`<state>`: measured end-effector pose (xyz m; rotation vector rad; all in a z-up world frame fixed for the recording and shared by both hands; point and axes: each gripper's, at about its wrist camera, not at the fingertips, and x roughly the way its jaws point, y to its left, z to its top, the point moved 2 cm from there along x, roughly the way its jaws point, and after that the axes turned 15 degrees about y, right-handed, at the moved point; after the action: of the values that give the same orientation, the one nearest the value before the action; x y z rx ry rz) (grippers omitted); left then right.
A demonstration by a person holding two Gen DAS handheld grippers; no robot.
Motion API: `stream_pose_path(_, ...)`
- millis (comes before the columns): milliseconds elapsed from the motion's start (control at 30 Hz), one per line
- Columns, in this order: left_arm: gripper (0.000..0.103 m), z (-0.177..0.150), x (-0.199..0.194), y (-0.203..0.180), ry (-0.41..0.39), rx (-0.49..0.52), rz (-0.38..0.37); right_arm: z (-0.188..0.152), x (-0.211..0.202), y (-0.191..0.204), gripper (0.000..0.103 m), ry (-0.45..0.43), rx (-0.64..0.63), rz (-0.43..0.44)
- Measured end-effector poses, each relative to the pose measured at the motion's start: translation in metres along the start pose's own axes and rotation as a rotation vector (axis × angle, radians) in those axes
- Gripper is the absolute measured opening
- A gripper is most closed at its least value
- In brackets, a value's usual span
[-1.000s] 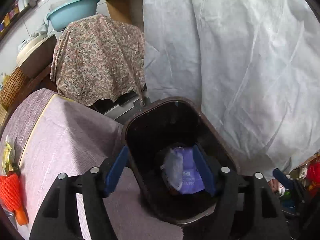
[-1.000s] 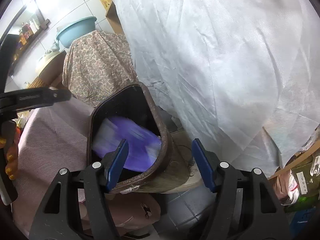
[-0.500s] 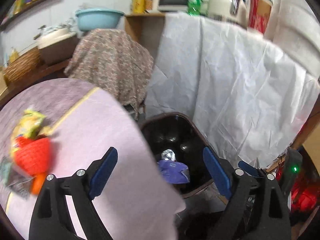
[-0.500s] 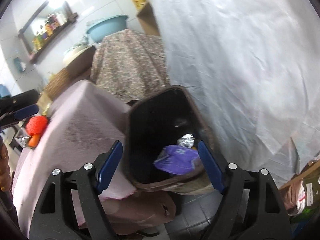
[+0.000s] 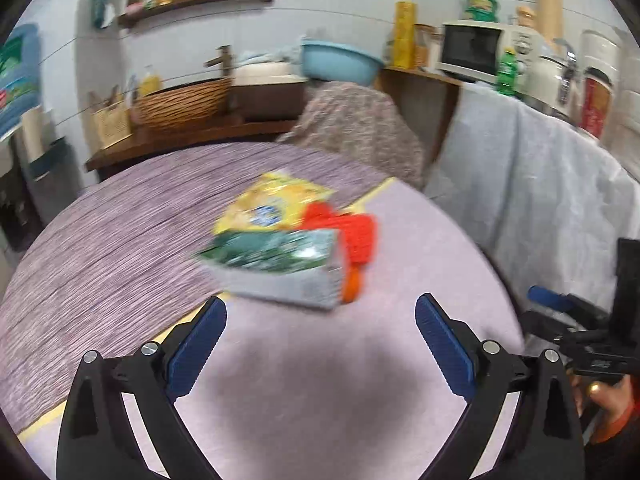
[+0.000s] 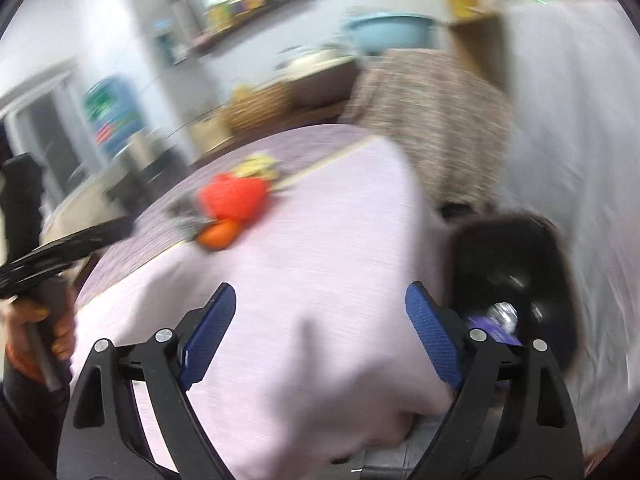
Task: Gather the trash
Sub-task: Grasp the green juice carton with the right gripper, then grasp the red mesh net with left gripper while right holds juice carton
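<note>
The left gripper (image 5: 318, 316) was held over a table (image 5: 120, 248) draped in a lilac cloth, its jaws spread wide with nothing between them. The right gripper (image 6: 320, 312) was likewise seen with jaws wide apart and empty, above the table's near corner.

The remaining trash lay in a cluster toward the far middle of the table: a yellow snack packet (image 5: 272, 204), a green and silver wrapper (image 5: 280, 268) overlapping its near edge, and a red mesh net (image 5: 348, 232) touching both on the right, with something orange (image 5: 352, 288) at its near end. A dark trash bin (image 6: 516, 276) was seen in the right wrist view beside the table's right edge, lower than the tabletop, with a purple wrapper (image 6: 492, 330) and a crumpled foil ball (image 6: 504, 312) inside it.

Behind the table, a wooden counter carried a wicker basket (image 5: 180, 100), and a light blue basin (image 5: 340, 62) sat above something draped in a paisley cloth (image 5: 356, 132). A wall shelf (image 5: 200, 0) of jars was mounted on white tile. To the right, a microwave (image 5: 472, 50) and a green bottle (image 5: 508, 72) stood above a white sheet (image 5: 540, 184). Both views were blurred.
</note>
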<state>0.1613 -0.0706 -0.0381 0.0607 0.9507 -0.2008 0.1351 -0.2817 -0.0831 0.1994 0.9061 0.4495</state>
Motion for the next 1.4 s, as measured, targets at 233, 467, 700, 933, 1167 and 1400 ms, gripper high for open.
stream_pose_path(233, 0.094, -0.021, -0.002, 0.072, 0.028, -0.125, 0.044, 0.042, 0.028, 0.091, 0.086, 0.057, -0.301, 0.016)
stream_pose_path(467, 0.094, -0.036, -0.009, 0.112, 0.023, -0.184, 0.038, 0.086, 0.069, 0.176, 0.087, 0.187, -0.653, -0.097)
stream_pose_path(700, 0.094, -0.041, -0.009, 0.129, 0.027, -0.194, 0.034, 0.105, 0.136, 0.209, 0.087, 0.372, -0.835, -0.257)
stream_pose_path(933, 0.094, -0.041, -0.006, 0.139, 0.043, -0.207, 0.02, 0.099, 0.173, 0.214, 0.069, 0.48, -0.968, -0.426)
stream_pose_path(1167, 0.094, -0.031, 0.001, 0.138, 0.06, -0.172, 0.022, 0.102, 0.168, 0.21, 0.057, 0.473, -0.91, -0.406)
stream_pose_path(1400, 0.094, -0.01, 0.011, 0.139, 0.069, -0.161, -0.019, 0.11, 0.096, 0.185, 0.057, 0.292, -0.681, -0.227)
